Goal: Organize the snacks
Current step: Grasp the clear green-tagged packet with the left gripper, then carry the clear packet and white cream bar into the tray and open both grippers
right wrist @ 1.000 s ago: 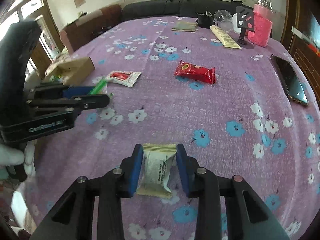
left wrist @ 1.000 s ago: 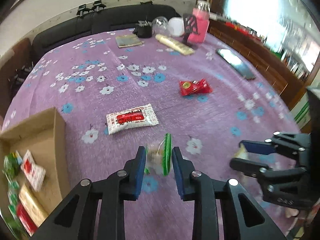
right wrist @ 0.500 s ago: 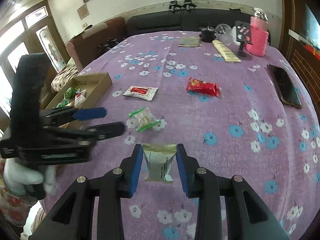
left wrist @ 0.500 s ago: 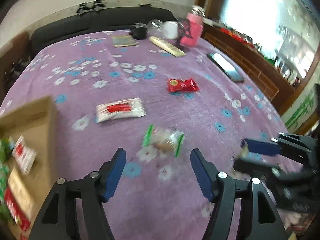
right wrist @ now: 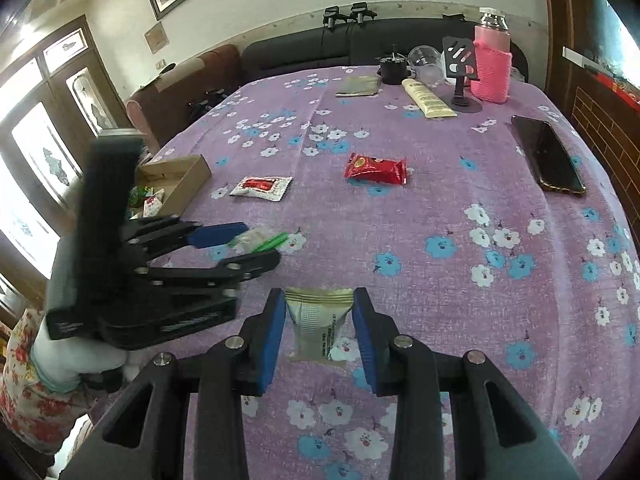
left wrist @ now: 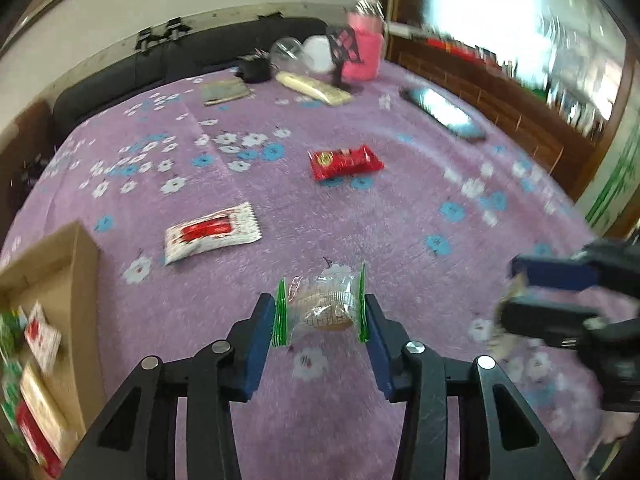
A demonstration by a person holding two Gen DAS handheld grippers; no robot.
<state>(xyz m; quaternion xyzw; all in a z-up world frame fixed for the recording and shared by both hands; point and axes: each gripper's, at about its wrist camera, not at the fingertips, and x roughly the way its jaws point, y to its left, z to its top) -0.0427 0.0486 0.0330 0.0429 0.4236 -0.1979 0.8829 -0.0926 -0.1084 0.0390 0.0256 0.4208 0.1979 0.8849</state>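
A clear cookie pack [left wrist: 322, 306] with green ends lies on the cloth between the blue pads of the left gripper [left wrist: 320, 320]. The jaws are closing on it, and the pads look to be just meeting the green ends; a firm hold is not certain. The right gripper [right wrist: 319, 320] is clamped on a beige pack [right wrist: 318, 322], held just above the cloth.

Judging from this, the step in hand is picking up loose snacks for the box [left wrist: 60, 264], which sits at nine o'clock of the left gripper with several packs already inside. The next move calls for finishing the squeeze without crushing the cookie, then lifting and carrying it to the box.

Still loose are a white-and-red sachet [left wrist: 212, 234] at eleven o'clock and a red pack [left wrist: 344, 162] at twelve.

The surface is a purple cloth [right wrist: 460, 200] with white and blue flowers. At its far edge stand a pink bottle [right wrist: 491, 64], a tube [right wrist: 426, 98] and a black cup; a phone [right wrist: 548, 154] lies at two o'clock. Beyond is a dark sofa and a framed picture.
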